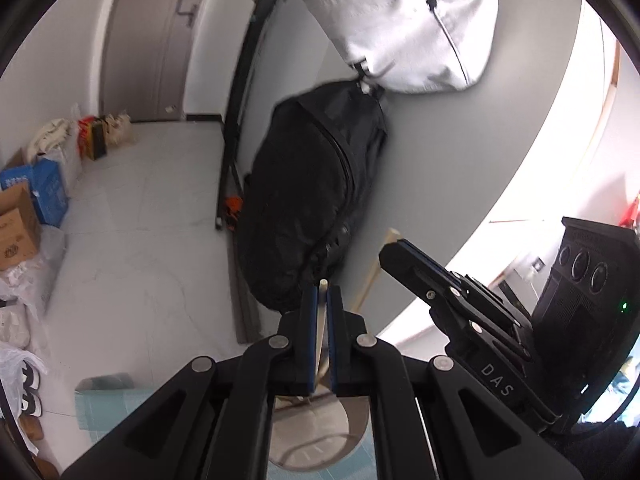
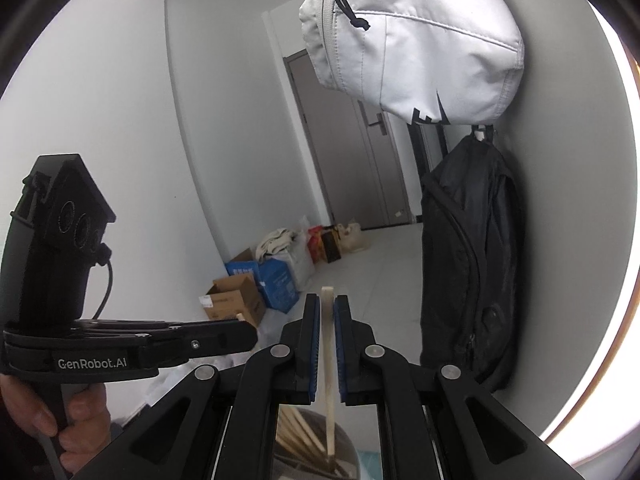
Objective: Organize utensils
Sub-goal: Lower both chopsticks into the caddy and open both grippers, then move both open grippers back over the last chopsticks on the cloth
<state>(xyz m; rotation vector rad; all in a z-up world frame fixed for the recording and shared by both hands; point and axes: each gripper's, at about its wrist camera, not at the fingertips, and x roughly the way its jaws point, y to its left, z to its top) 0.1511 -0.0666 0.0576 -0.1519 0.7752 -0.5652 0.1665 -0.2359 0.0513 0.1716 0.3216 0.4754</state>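
My left gripper (image 1: 322, 300) is shut on a pale wooden chopstick (image 1: 321, 328) that stands upright between the blue pads, tip just above them. My right gripper (image 2: 327, 312) is shut on another pale wooden chopstick (image 2: 329, 360), also upright. Below both grippers a round metal holder (image 2: 308, 440) holds several more wooden sticks; it also shows in the left wrist view (image 1: 320, 436). The right gripper appears in the left wrist view (image 1: 390, 250) with its stick (image 1: 372, 272) beside it. The left gripper appears in the right wrist view (image 2: 248, 330), held by a hand.
A black backpack (image 1: 312, 208) and a white bag (image 1: 404, 20) hang on the grey wall ahead. Cardboard and blue boxes (image 2: 256, 284) and bags sit on the tiled floor near a grey door (image 2: 344, 144). A teal mat (image 1: 104, 404) lies under the holder.
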